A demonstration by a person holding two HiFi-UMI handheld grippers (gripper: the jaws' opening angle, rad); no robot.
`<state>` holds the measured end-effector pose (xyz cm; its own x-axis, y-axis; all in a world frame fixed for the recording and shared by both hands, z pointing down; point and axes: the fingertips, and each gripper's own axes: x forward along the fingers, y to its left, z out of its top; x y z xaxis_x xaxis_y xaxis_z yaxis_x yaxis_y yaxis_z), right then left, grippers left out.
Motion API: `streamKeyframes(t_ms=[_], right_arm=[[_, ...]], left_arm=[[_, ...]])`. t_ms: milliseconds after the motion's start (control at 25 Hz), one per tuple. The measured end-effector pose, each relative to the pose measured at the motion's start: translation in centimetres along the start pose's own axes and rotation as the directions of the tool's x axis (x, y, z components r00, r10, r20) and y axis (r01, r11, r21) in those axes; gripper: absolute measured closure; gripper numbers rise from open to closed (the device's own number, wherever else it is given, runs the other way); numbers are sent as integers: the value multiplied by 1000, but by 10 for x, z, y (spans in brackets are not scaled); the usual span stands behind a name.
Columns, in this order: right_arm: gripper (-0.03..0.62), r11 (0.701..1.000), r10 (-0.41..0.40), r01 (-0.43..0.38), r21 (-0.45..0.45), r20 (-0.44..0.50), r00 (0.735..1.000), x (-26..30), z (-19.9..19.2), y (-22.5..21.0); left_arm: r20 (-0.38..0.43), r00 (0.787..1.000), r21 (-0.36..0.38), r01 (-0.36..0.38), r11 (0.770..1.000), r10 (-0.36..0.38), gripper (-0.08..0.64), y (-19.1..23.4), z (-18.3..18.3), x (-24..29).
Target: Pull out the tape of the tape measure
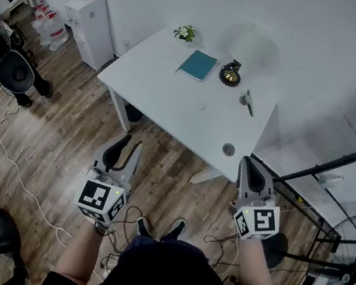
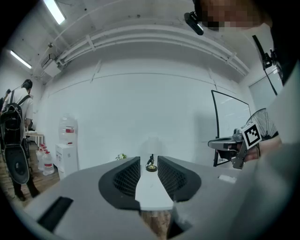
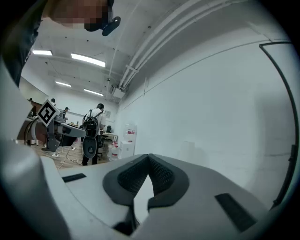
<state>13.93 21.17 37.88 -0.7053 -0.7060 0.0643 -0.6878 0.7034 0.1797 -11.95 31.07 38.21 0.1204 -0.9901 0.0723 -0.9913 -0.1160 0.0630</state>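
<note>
Left tool [image 2: 148, 158] open; red label on water bottle [image 2: 68, 129] illegible.

White table [image 1: 172, 97] on wood floor [image 1: 62, 146]. Far edge, left to right: small potted plant [image 1: 185, 33], teal book [image 1: 198, 64], lamp with white shade [image 1: 230, 74]. Nearer, right of centre: small metallic item [image 1: 246, 101], type unclear. Near edge: small round grey object [image 1: 229, 150].
</note>
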Motion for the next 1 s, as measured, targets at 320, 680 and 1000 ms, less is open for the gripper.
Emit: streamKeyframes(t_ms=[320, 680, 1000], right_arm=[[588, 999, -24, 24, 22, 0, 1000, 3, -1, 10], [513, 994, -65, 64, 88, 7, 998, -17, -12, -34], [408, 991, -24, 15, 130, 65, 998, -25, -18, -84]], left_arm=[[-16, 1000, 43, 11, 999, -10, 448, 8, 2, -5], [8, 1000, 139, -8, 990, 7, 366, -28, 18, 20], [-29, 999, 113, -40, 993, 44, 305, -60, 17, 47]])
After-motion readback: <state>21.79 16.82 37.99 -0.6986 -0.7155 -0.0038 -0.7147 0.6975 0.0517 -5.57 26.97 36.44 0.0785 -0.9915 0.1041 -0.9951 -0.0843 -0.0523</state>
